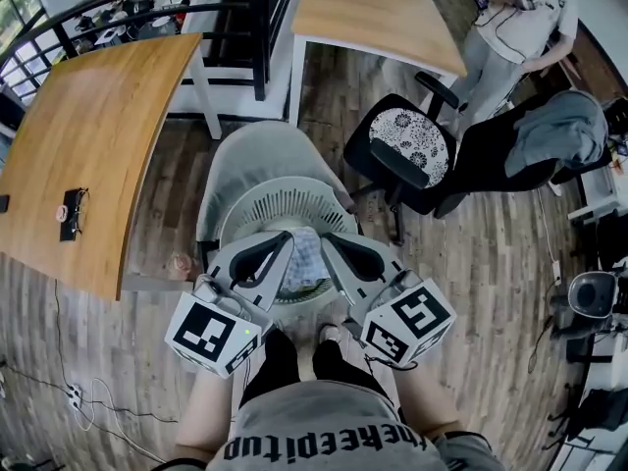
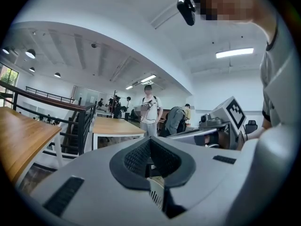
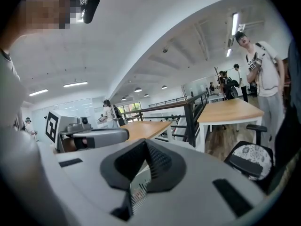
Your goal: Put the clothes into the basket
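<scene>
A pale checked garment (image 1: 306,255) hangs between my two grippers above the white slotted basket (image 1: 257,207). The basket stands on the wood floor in front of my feet. My left gripper (image 1: 288,239) is shut on the garment's left side and my right gripper (image 1: 328,238) on its right side. In the left gripper view the left gripper (image 2: 150,172) is closed, with a strip of striped cloth (image 2: 156,193) pinched below the tips. The right gripper view shows the right gripper (image 3: 143,167) shut on the cloth (image 3: 138,188). Both point nearly level. The basket's inside is mostly hidden.
A grey chair (image 1: 265,145) stands just behind the basket. A black office chair with a patterned cushion (image 1: 407,145) is to the right, and another chair draped with a grey jacket (image 1: 559,130). Wood tables (image 1: 88,135) (image 1: 373,8) flank the spot. A person (image 1: 515,18) stands at the back right.
</scene>
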Tool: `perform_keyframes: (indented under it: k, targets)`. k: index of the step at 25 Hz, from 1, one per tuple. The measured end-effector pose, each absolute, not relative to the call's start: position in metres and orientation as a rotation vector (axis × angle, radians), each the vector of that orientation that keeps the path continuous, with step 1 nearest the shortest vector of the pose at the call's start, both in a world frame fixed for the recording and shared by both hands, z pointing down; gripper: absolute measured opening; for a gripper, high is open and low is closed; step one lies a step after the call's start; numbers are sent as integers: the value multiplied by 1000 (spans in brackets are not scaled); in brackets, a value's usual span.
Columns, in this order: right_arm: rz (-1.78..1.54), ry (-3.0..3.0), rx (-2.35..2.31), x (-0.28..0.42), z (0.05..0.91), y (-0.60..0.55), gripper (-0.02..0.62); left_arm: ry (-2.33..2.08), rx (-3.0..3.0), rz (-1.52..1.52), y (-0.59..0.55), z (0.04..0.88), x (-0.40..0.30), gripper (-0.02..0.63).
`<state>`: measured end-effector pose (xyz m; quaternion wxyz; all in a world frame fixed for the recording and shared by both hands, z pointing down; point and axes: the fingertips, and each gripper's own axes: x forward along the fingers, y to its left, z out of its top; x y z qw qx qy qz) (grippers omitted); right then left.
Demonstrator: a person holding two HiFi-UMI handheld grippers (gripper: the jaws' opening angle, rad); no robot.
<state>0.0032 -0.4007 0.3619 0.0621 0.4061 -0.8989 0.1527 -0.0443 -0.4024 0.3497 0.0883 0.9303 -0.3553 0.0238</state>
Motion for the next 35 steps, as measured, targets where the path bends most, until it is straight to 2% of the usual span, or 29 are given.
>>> perform_keyframes:
  k: [19, 35]
  targets:
    - [313, -2805, 1236, 41, 309, -357, 9, -1018, 2851, 59, -363, 320, 10, 14]
    - [267, -2840, 1197, 37, 298, -349, 11, -1054, 2872, 57, -351, 309, 11, 14]
